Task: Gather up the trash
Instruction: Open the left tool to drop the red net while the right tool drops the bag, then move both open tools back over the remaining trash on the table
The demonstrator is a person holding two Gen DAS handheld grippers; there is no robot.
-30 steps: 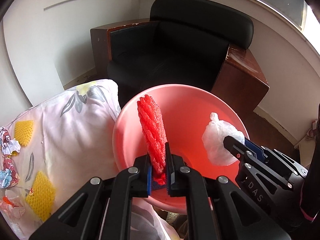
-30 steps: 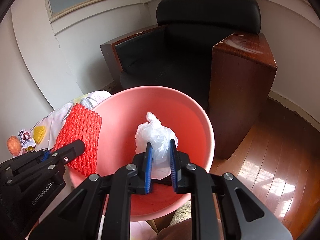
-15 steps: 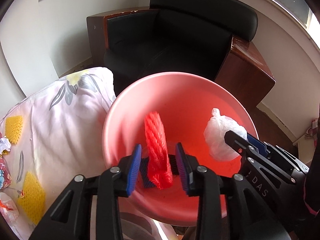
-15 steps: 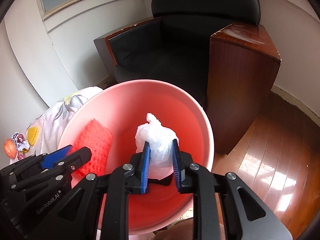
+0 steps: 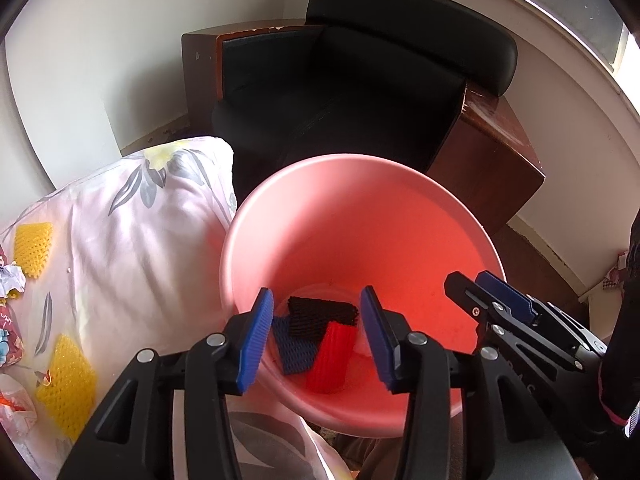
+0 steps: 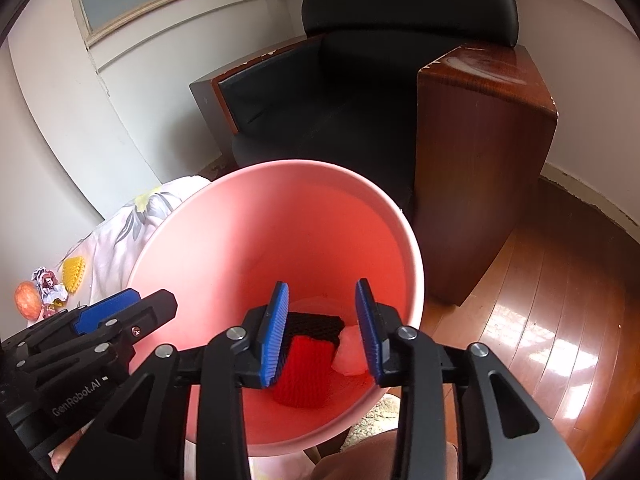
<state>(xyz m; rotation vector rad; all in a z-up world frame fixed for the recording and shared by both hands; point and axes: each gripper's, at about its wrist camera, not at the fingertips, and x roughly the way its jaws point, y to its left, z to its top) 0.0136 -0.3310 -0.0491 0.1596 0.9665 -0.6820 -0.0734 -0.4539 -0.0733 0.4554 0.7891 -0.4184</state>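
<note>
A pink bucket (image 5: pixel 400 216) (image 6: pixel 208 240) stands beside the bed. At its bottom lie a red foam net (image 5: pixel 332 356) (image 6: pixel 306 372), a black net (image 5: pixel 320 314) (image 6: pixel 316 324), a blue net (image 5: pixel 294 348) and a white plastic bag (image 6: pixel 352 350). My left gripper (image 5: pixel 316 340) hangs over the bucket's mouth, its jaws opening with nothing pressed between them. My right gripper (image 6: pixel 322 332) hovers beside it above the bucket, its jaws also opening and empty. Each gripper shows in the other's view, the right one (image 5: pixel 492 292) and the left one (image 6: pixel 120 312).
A flowered sheet (image 5: pixel 120 240) at left carries yellow foam nets (image 5: pixel 34 238) (image 5: pixel 66 388), crumpled wrappers (image 5: pixel 10 284) and an orange fruit (image 6: pixel 27 300). A black armchair (image 5: pixel 360 92) with wooden sides stands behind the bucket. Wooden floor (image 6: pixel 540 320) lies to the right.
Both grippers opened. The red net dropped from the left gripper and the white bag from the right one; both now lie at the bucket's bottom.
</note>
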